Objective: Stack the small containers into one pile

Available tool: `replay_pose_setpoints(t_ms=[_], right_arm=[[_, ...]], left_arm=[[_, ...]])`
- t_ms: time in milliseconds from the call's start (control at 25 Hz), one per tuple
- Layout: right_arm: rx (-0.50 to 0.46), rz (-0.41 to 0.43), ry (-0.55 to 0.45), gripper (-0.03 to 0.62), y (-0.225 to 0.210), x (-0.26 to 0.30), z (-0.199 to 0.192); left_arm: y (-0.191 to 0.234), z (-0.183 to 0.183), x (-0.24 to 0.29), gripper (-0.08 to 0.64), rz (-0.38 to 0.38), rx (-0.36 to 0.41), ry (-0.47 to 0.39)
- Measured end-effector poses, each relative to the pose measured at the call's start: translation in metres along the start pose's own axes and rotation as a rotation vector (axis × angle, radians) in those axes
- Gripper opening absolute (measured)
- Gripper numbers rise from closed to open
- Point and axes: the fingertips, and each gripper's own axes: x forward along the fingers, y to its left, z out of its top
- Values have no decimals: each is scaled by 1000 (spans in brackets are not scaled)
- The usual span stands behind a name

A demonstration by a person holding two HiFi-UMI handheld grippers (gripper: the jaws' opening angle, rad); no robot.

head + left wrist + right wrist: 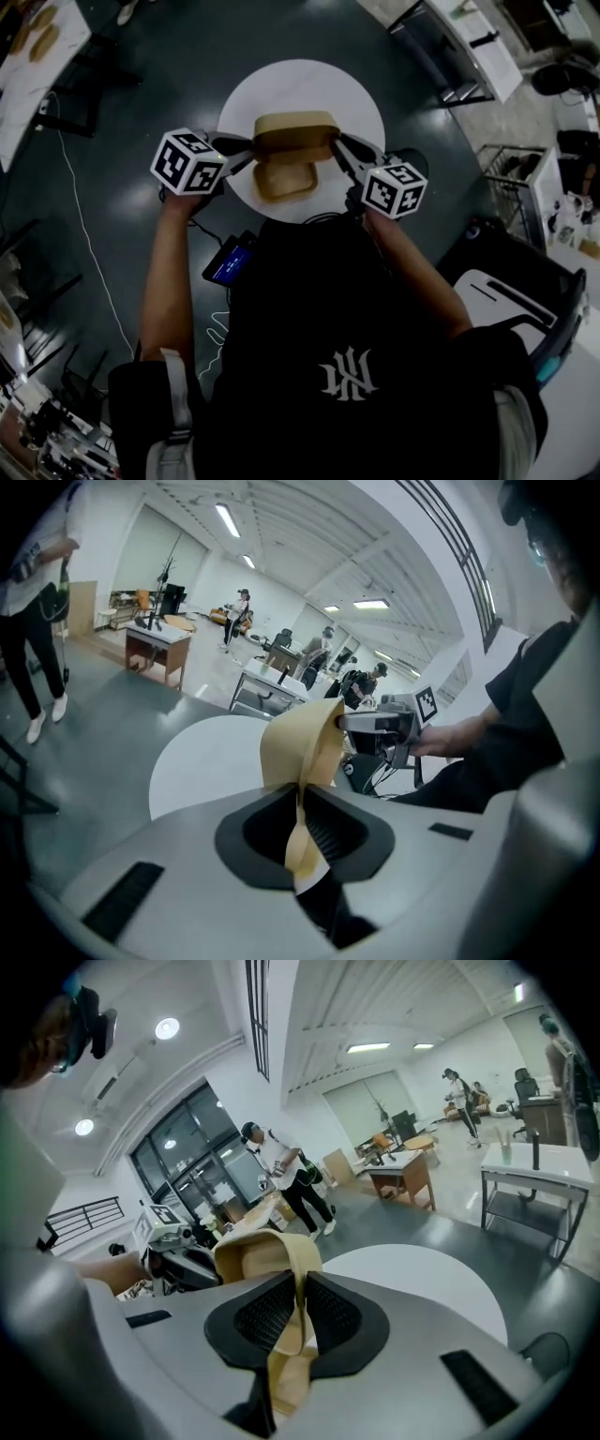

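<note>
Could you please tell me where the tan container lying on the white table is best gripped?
Probably by the thin rim of the tan container at a short end, coming from the side with one jaw inside and one outside: it lies open side up on the white table, its walls standing free.

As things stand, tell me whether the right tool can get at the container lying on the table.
Probably not yet: the right tool is shut on the raised container, shared with the left tool. The lower container lies on the table just beneath.
</note>
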Motion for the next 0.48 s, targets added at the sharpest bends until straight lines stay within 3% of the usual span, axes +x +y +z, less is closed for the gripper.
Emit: replay_pose_setpoints(t_ms=[480], right_arm=[[-6,38,252,60,-8,26,-47]], left_arm=[[-2,-64,22,31,-50,-229,50]])
